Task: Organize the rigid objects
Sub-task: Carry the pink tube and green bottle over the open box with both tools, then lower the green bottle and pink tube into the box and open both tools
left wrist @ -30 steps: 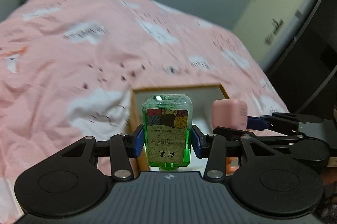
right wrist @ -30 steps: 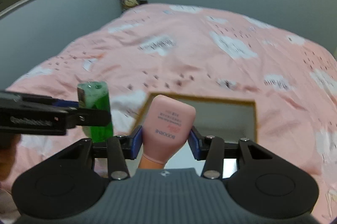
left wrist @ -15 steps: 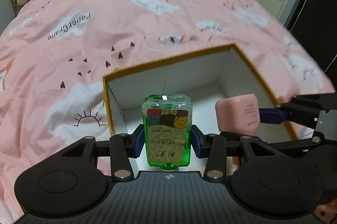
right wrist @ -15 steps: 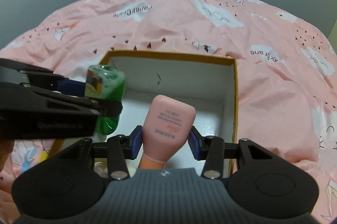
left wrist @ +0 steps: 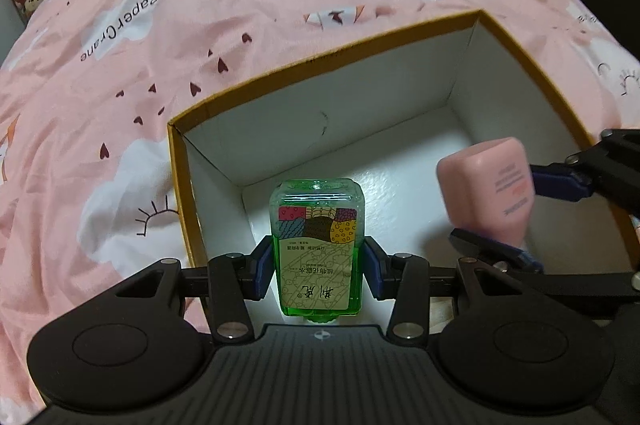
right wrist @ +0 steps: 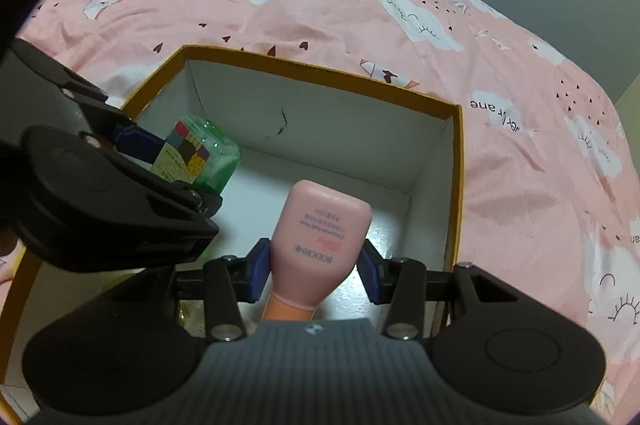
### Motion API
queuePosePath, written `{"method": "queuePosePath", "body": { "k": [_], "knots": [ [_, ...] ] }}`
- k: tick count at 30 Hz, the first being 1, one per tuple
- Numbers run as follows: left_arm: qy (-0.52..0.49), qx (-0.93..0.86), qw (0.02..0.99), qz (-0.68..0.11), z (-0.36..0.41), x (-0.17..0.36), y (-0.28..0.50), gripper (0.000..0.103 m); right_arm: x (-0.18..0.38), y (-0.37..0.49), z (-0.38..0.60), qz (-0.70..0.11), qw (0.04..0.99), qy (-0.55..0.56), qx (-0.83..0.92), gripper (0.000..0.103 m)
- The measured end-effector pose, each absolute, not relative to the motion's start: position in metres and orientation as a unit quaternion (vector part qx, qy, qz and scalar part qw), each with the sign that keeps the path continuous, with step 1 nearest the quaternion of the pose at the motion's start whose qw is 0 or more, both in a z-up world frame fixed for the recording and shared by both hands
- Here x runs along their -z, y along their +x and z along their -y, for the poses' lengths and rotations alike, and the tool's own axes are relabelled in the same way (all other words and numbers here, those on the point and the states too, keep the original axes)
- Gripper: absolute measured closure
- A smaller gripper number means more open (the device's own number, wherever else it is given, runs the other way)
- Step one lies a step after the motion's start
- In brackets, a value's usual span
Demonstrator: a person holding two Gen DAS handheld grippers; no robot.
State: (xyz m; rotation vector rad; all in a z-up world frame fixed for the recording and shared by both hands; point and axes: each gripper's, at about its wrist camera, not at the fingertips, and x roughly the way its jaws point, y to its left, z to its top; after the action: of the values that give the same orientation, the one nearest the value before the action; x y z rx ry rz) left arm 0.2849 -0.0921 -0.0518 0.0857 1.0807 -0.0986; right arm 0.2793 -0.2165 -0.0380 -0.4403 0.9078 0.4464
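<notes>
We're over a bed [left wrist: 200, 25] with a pink cloud-print cover, grey walls behind, an open white-lined box [left wrist: 400, 97] on it. Our left hand-held gripper [left wrist: 318, 267] clamps a green bottle [left wrist: 318, 245], long axis pointing away, down into the box. Our right hand-held gripper [right wrist: 316, 265] clamps a pink bottle [right wrist: 320, 241], base likewise aimed into the box.

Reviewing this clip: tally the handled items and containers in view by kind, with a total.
Green bottle, in the left gripper: 1
Pink bottle, in the right gripper: 1
Open cardboard box on the pink bedspread: 1
Total: 3
</notes>
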Motion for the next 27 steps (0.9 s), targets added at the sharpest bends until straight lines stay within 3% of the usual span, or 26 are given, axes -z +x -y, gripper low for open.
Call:
{"method": "queuePosePath", "body": {
  "k": [13,27],
  "knots": [
    [0.033,0.04,0.862,-0.504,0.087,0.048,0.28,0.047,0.039,0.28,0.215,-0.431,0.852,-0.208,-0.211,0.057],
    [-0.066,0.013,0.913,-0.402,0.033,-0.001,0.255,0.047,0.026,0.289,0.201,-0.426,0.862,-0.176,-0.21,0.057]
  ]
}}
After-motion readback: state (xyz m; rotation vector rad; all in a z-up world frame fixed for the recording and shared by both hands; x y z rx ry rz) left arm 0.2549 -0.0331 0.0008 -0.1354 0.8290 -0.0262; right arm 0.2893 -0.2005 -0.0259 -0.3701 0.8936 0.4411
